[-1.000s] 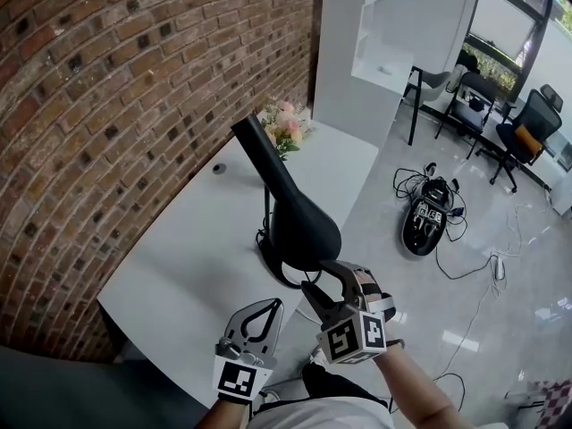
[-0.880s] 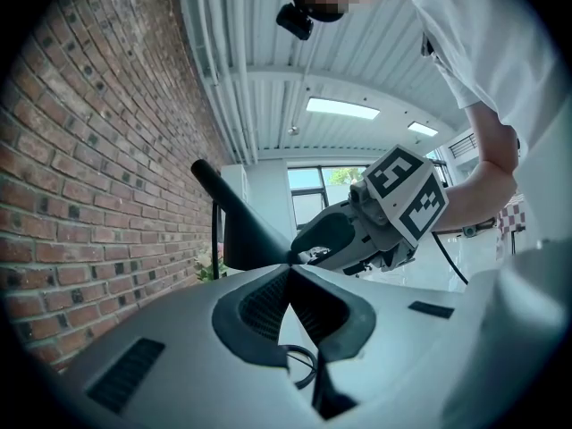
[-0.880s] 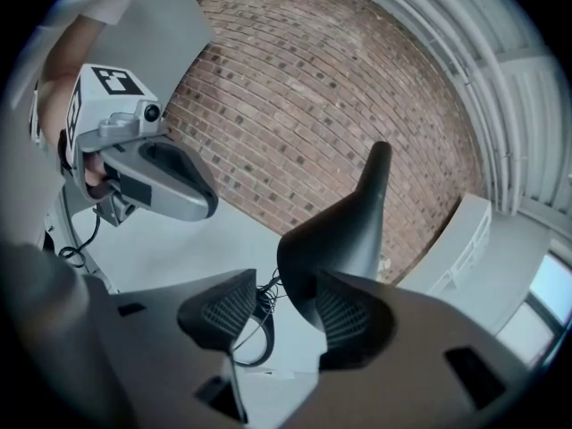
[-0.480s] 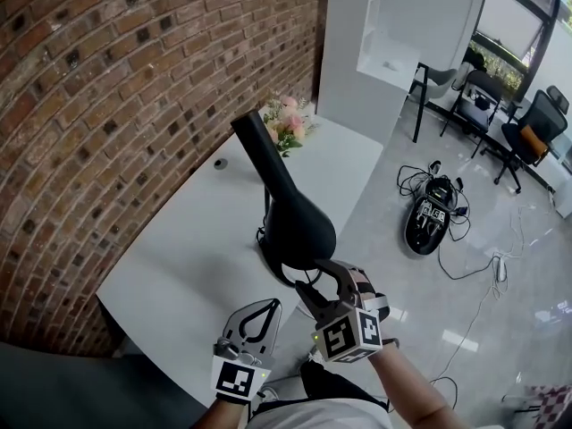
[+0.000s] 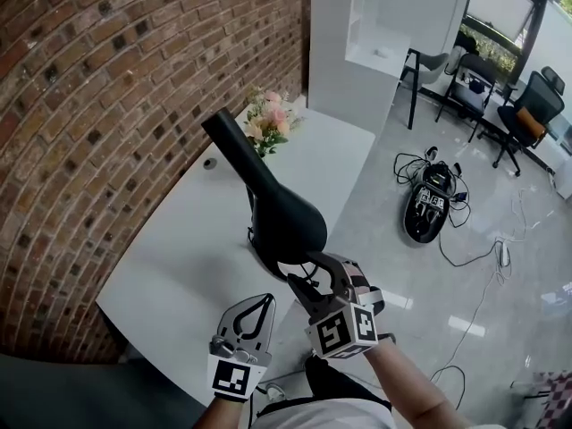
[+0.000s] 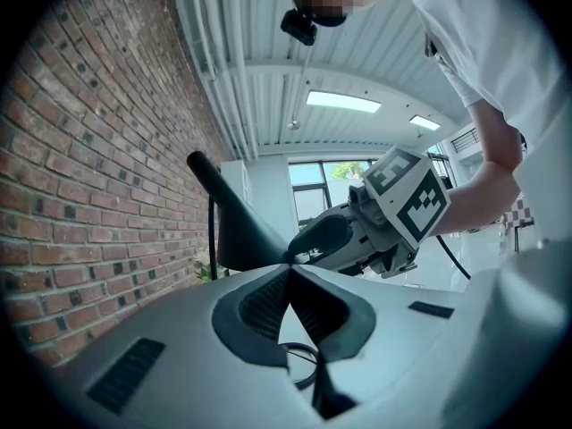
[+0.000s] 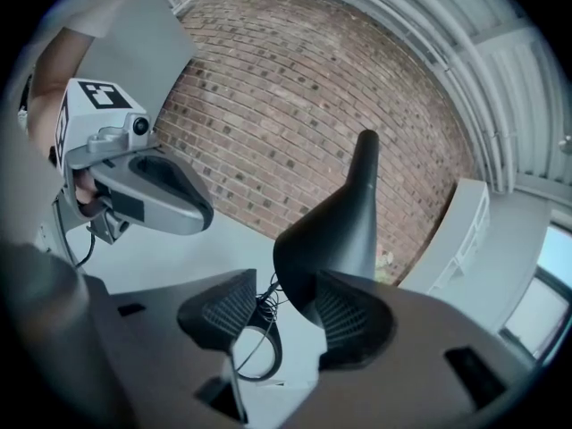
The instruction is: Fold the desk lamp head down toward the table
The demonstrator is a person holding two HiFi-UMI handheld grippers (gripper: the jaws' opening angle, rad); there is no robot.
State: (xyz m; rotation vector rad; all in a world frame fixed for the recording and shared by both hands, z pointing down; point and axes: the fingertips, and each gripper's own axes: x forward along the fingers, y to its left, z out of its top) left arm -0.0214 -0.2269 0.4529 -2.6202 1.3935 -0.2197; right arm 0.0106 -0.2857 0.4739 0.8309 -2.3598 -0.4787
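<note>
Hovering open-jawed just under glossy black cone-shaped lamp head [image 5: 281,222], right gripper [image 5: 308,275] is nearer; head slants up-away; left gripper [image 5: 268,304] closed, empty

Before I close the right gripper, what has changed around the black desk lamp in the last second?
The right gripper has edged slightly closer under the black cone-shaped lamp head. Its jaws are open at the head's lower rim and grip nothing. The lamp head stays raised, not folded. The left gripper stays shut, low by the white table.
</note>
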